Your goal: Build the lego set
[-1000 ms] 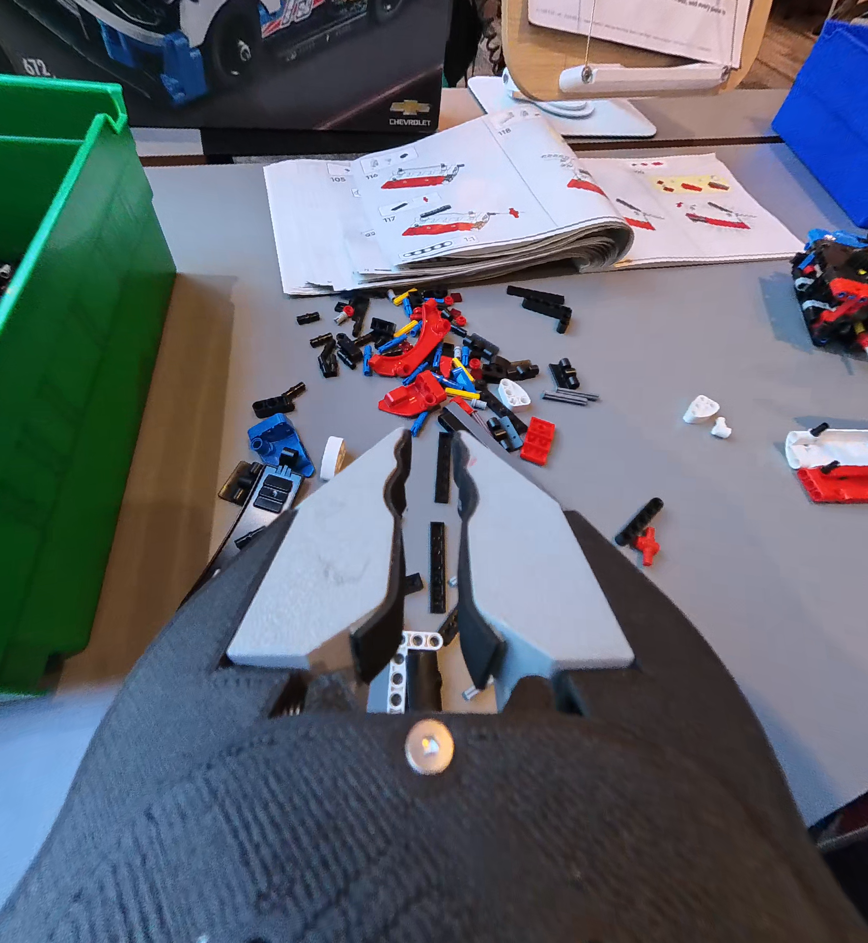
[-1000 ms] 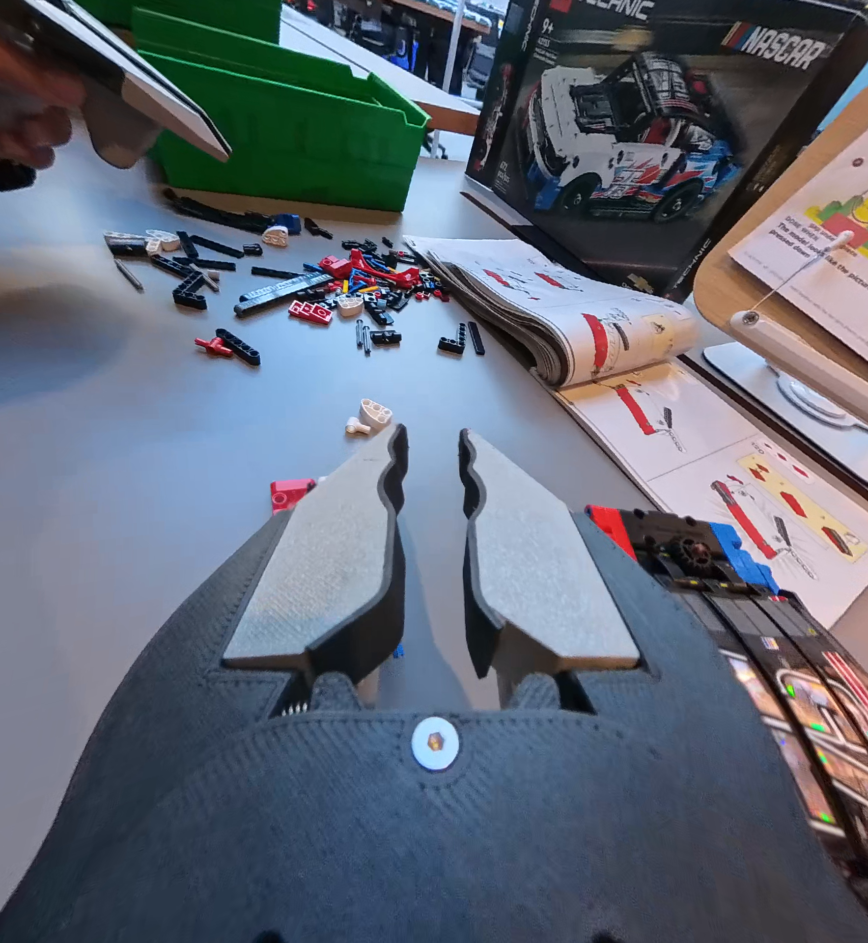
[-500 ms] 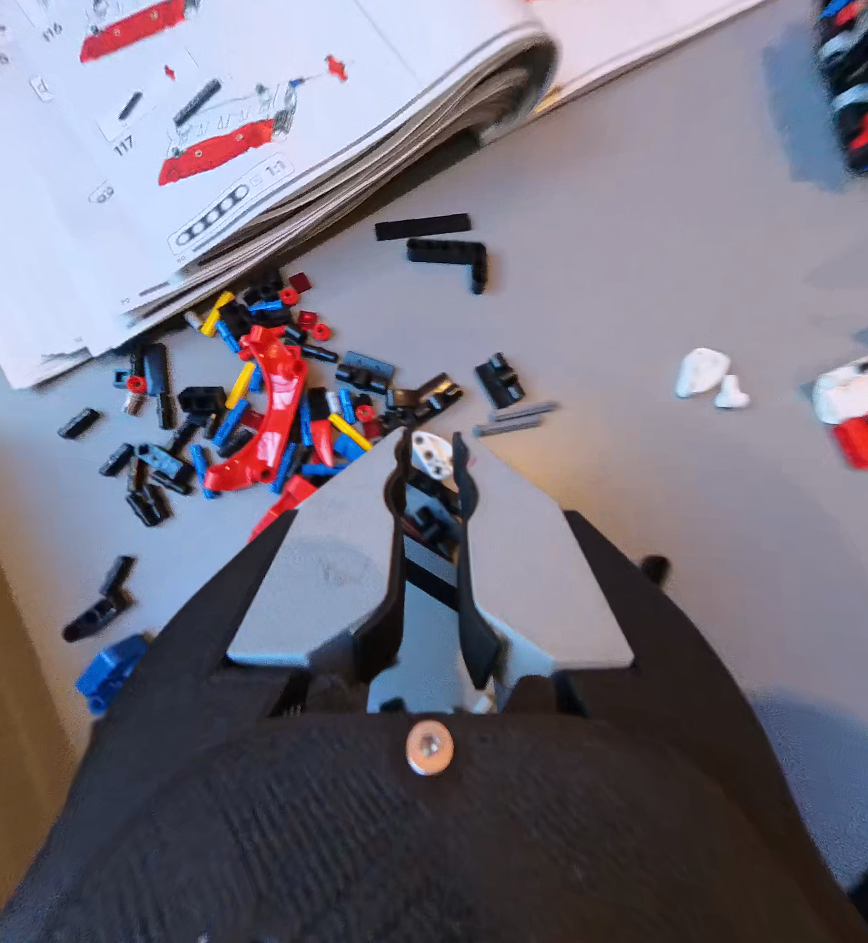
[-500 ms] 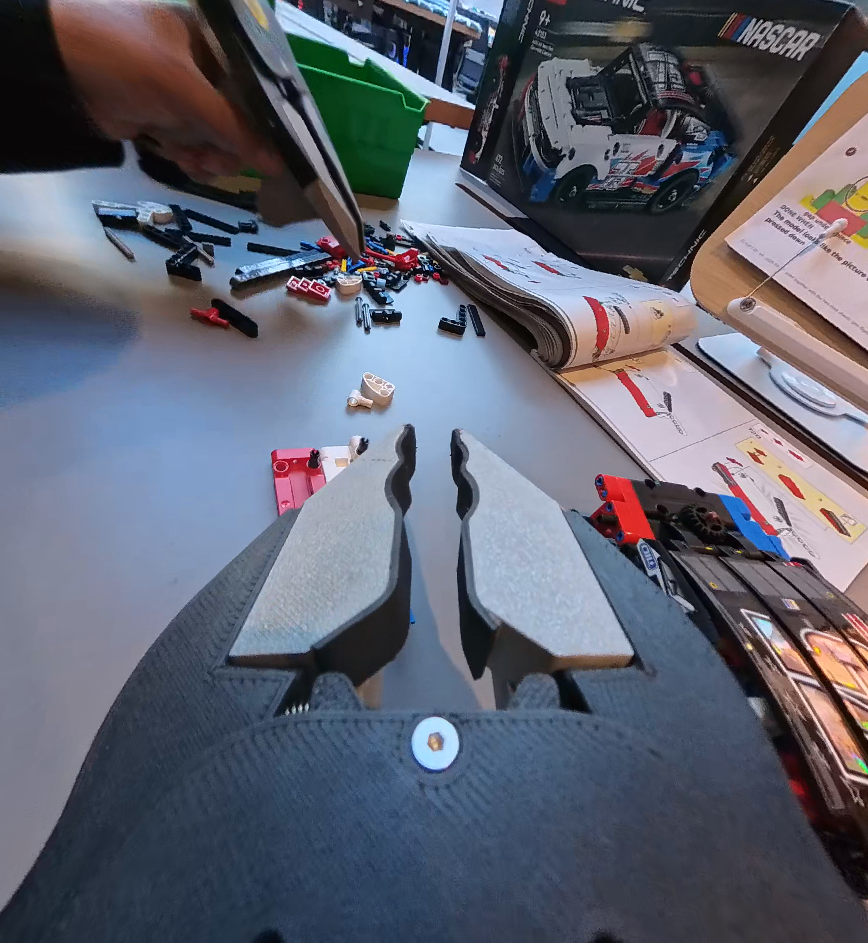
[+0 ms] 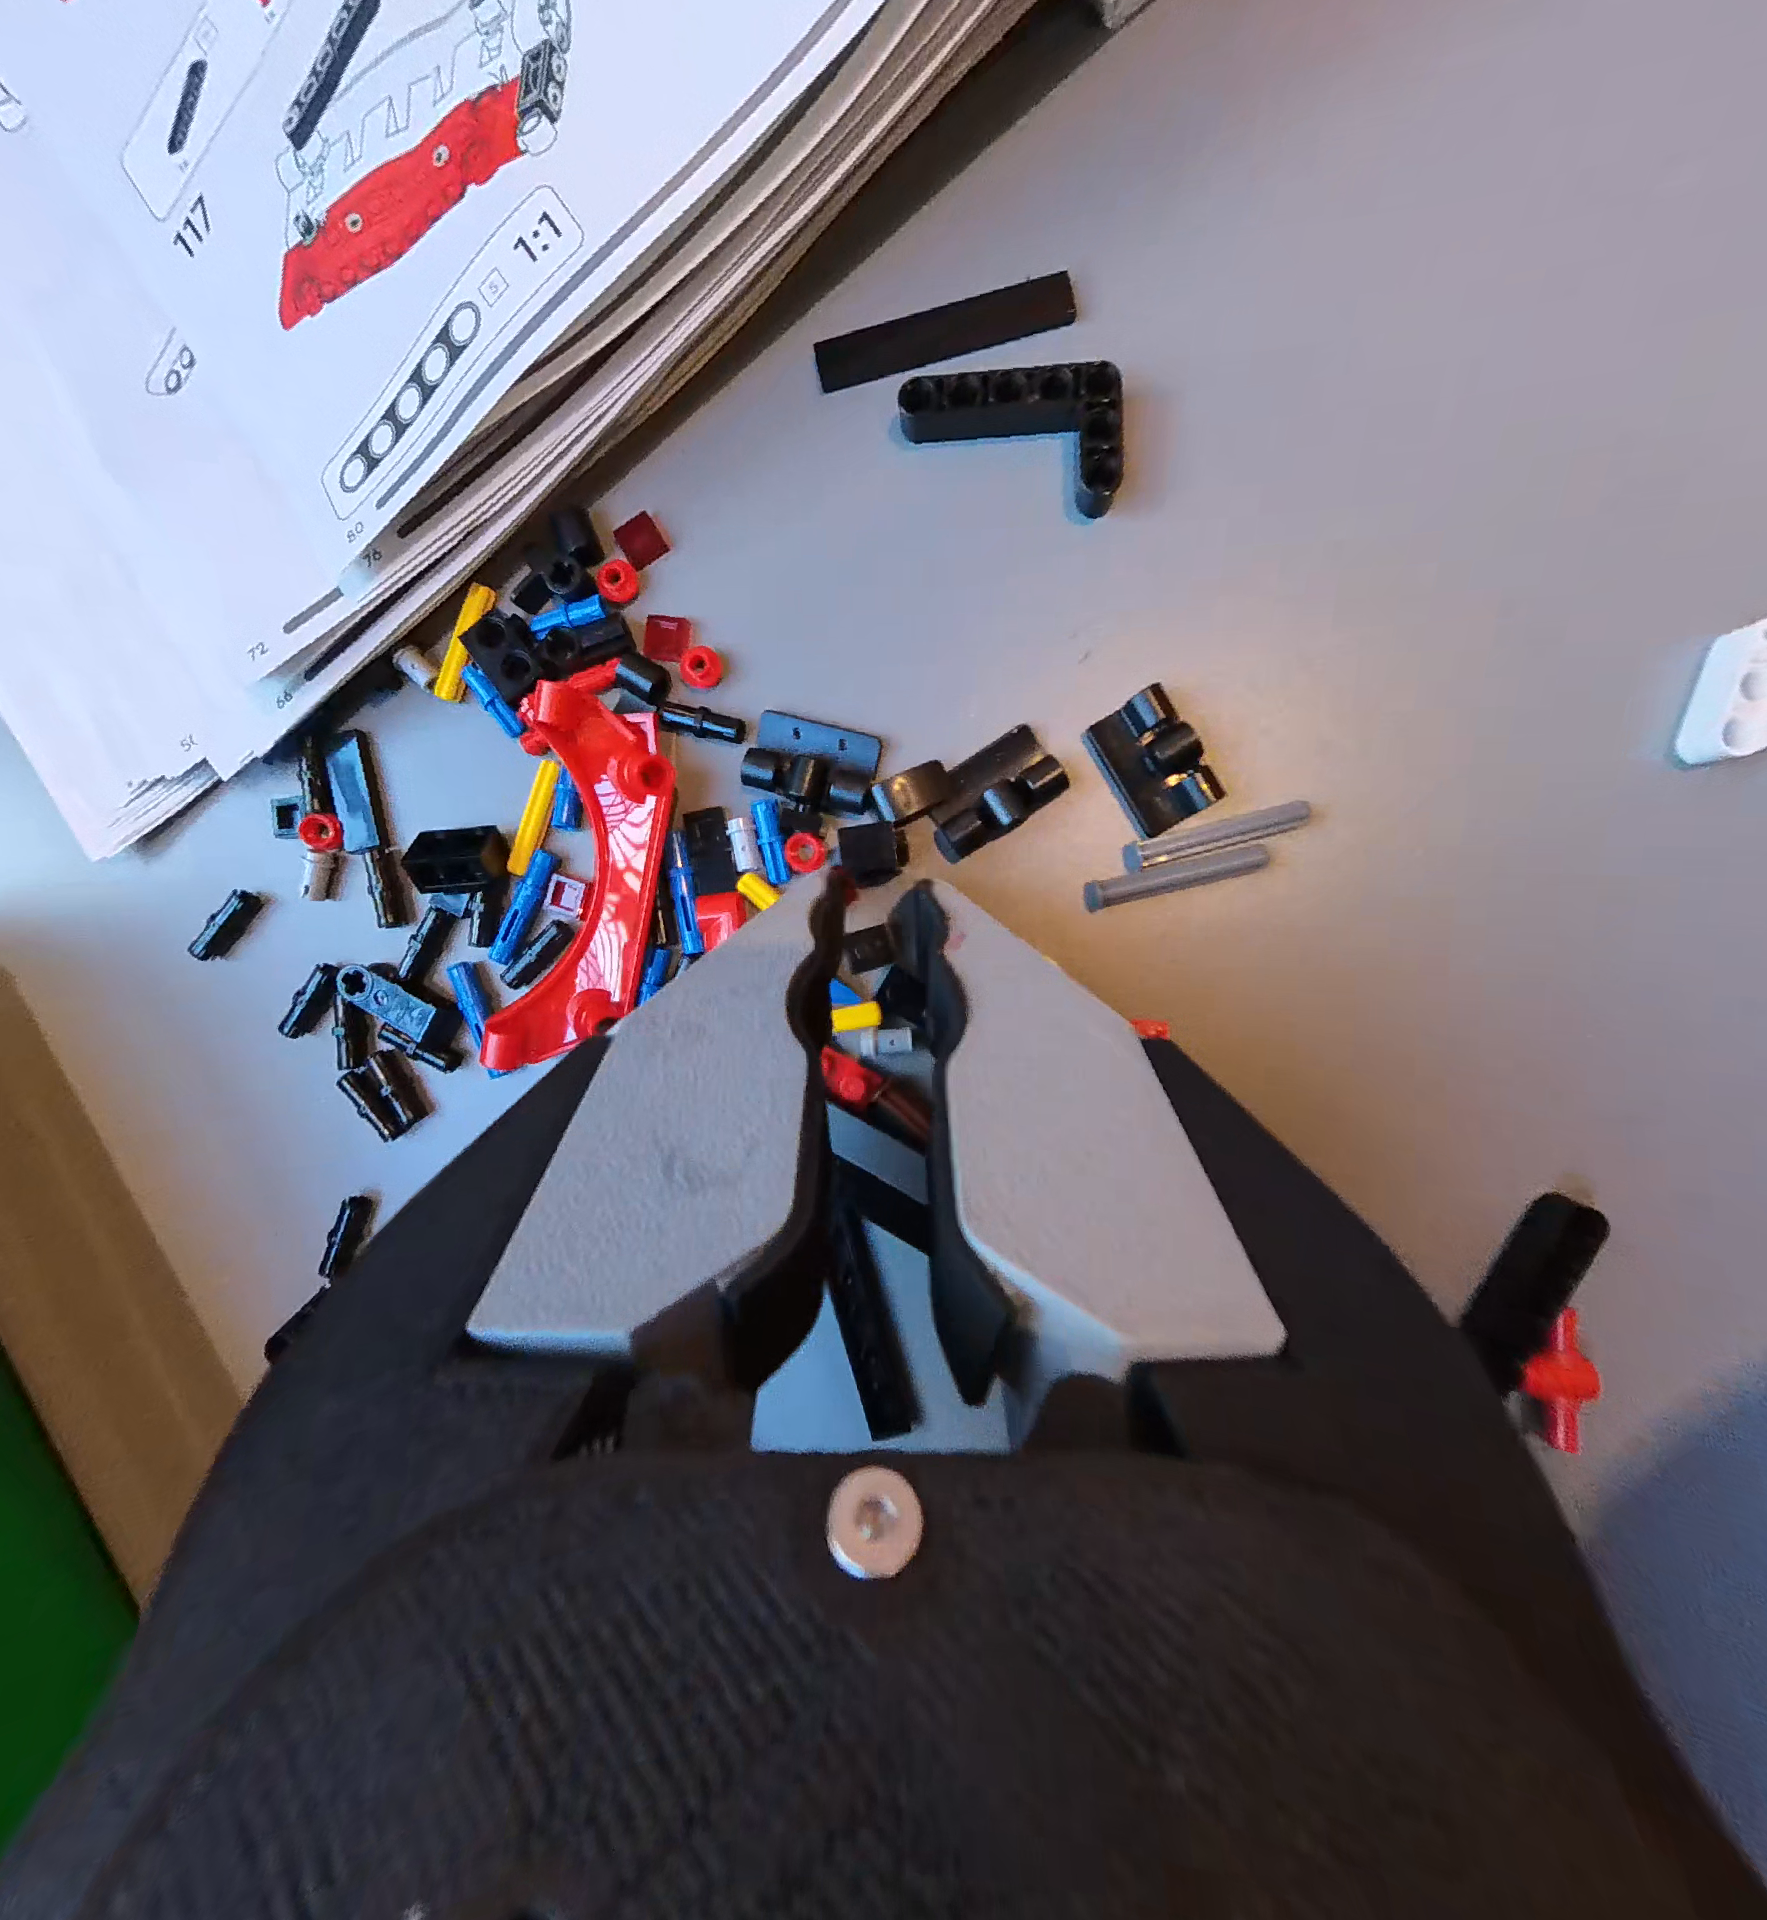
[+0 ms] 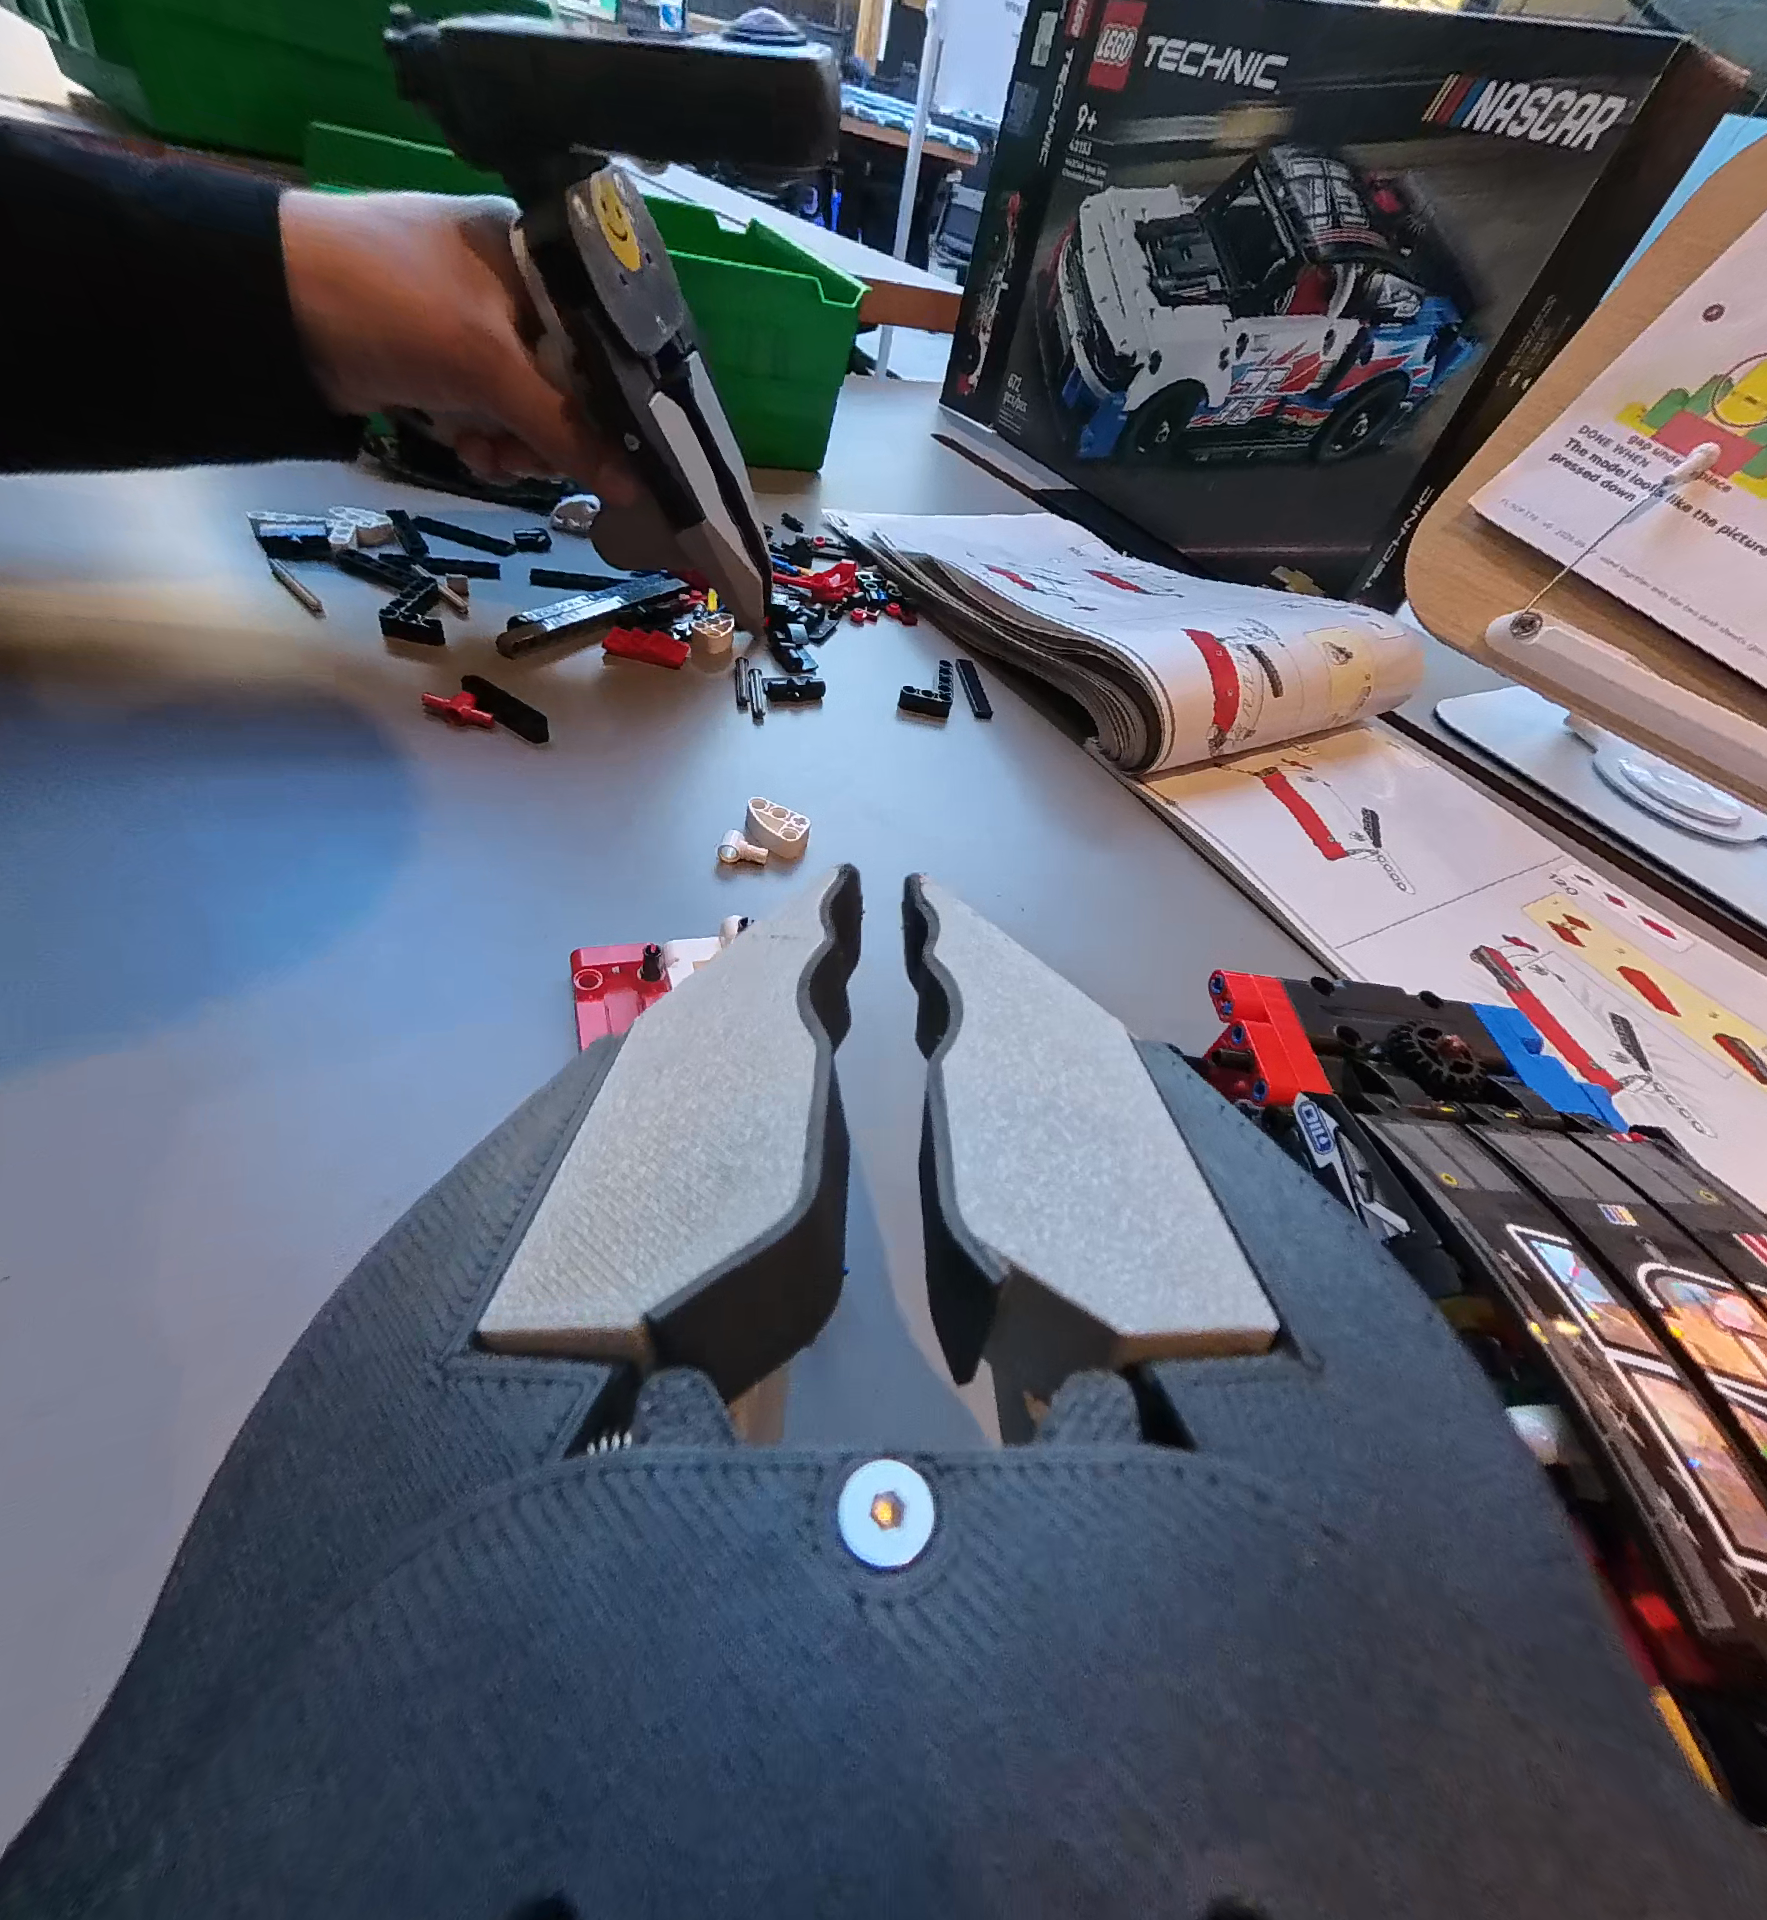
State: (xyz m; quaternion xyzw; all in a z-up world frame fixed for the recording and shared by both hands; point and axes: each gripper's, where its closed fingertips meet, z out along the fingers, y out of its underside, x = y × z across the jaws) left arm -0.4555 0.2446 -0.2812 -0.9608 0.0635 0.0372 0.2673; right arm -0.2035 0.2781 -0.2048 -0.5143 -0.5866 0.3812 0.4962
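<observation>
The left gripper (image 6: 754,613) points steeply down into the loose Lego pieces (image 5: 588,831) beside the open instruction booklet (image 5: 235,312), jaws slightly apart with nothing gripped. The right gripper (image 6: 881,899) lies low over bare grey desk (image 6: 235,1039), jaws narrowly parted, empty, beside the part-built car (image 6: 1481,1143).

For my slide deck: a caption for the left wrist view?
Left tongs, slightly open, tips down over loose pieces beside the manual on a grey table.
</observation>
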